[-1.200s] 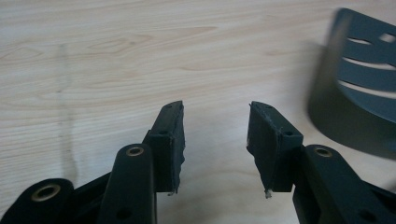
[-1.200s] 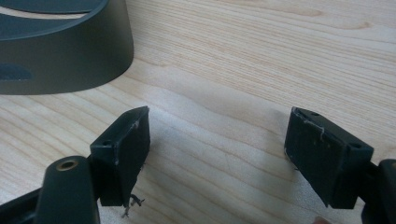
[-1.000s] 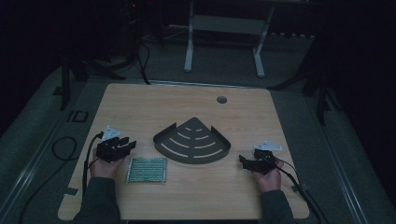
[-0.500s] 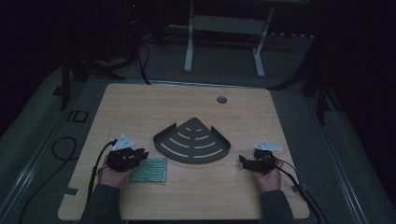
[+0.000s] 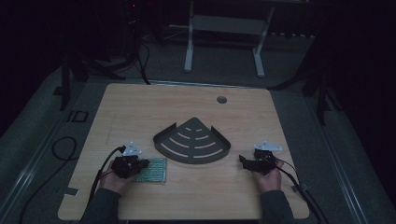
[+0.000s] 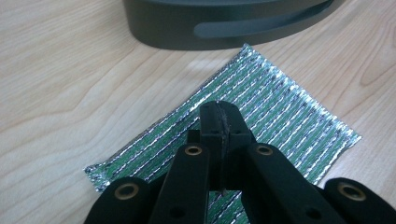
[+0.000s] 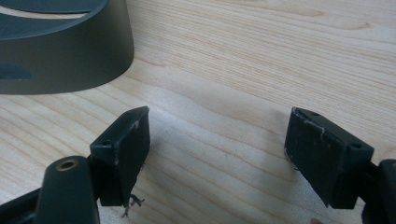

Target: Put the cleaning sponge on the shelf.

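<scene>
In the left gripper view, the left gripper [image 6: 220,122] is hovering with jaws clenched together over the green, silver-striped foil pouch [image 6: 261,116], which is lying flat at frame centre, its stripes running from lower left to upper right toward the dark grey fan-shaped metal tray [image 6: 224,23]; the right gripper [image 7: 217,156] is sitting released above bare wooden table [image 7: 261,56]

We see bare table [image 5: 140,107] behind and beside the dark fan-shaped tray [image 5: 192,140]. The foil pouch [image 5: 152,170] lies just before its left edge.
</scene>
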